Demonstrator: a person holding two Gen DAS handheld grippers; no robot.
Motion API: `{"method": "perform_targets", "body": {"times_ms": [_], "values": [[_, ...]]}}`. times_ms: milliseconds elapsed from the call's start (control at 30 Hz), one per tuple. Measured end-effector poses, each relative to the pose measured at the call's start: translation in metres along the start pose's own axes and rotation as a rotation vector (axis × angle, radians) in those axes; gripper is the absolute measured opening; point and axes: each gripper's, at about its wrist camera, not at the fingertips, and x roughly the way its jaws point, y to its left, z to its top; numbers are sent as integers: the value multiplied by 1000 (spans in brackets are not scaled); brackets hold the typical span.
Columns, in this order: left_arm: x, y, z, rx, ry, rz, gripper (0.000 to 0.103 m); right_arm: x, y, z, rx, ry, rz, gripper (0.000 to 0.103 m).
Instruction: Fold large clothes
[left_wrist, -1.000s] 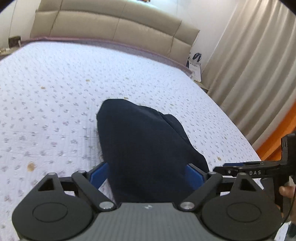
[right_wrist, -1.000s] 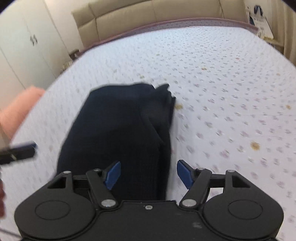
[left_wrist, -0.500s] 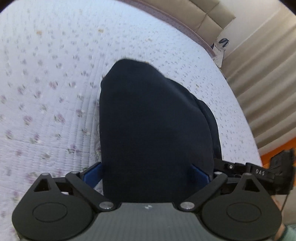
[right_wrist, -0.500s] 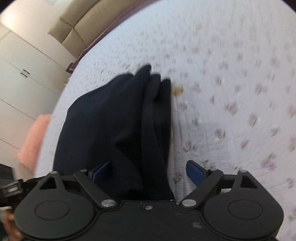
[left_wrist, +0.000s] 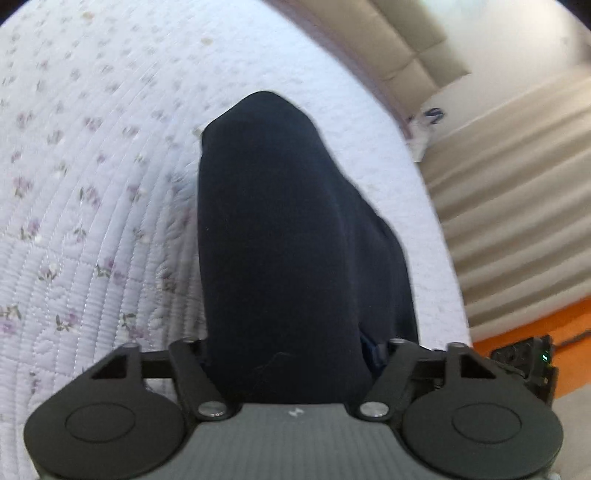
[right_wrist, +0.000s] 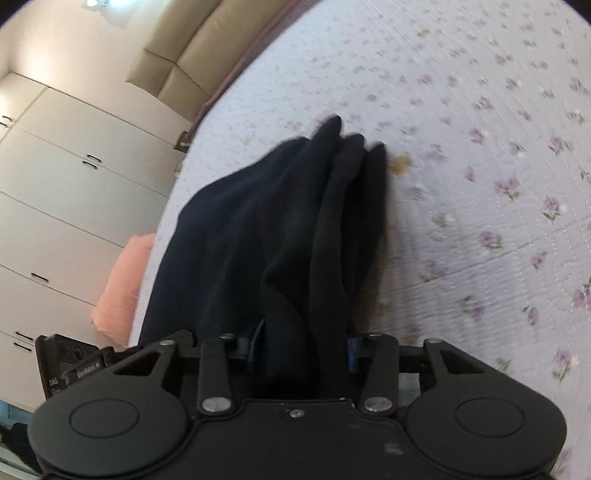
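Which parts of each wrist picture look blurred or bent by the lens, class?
Left wrist view: the quilted bedspread bows in fisheye arcs, and the curtain smears at the right. Right wrist view: the floral print streaks with motion blur, and the dark garment shows soft edges at its far tips.

The garment (left_wrist: 280, 240) I'm over is plain dark navy. My bedspread (left_wrist: 92, 184) is white, sprigged with small purple flowers.

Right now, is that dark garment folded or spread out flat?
Folded: the dark garment lies as a narrow bundle on the bed, stacked layers showing at its far end.
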Motion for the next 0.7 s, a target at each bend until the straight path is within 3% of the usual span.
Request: {"method": "perform_targets", "body": {"times_ms": [133, 333, 533, 700], "values": [[-50, -32, -7, 151, -34, 1, 65, -20, 58, -25, -134, 23, 3, 50], [-166, -36, -38, 192, -73, -47, 65, -61, 141, -98, -187, -1, 58, 50], [-258, -8, -97, 146, -37, 14, 66, -58, 200, -190, -209, 37, 33, 50], [-276, 47, -149, 71, 1, 56, 66, -24, 197, -252, -190, 126, -37, 50]]}}
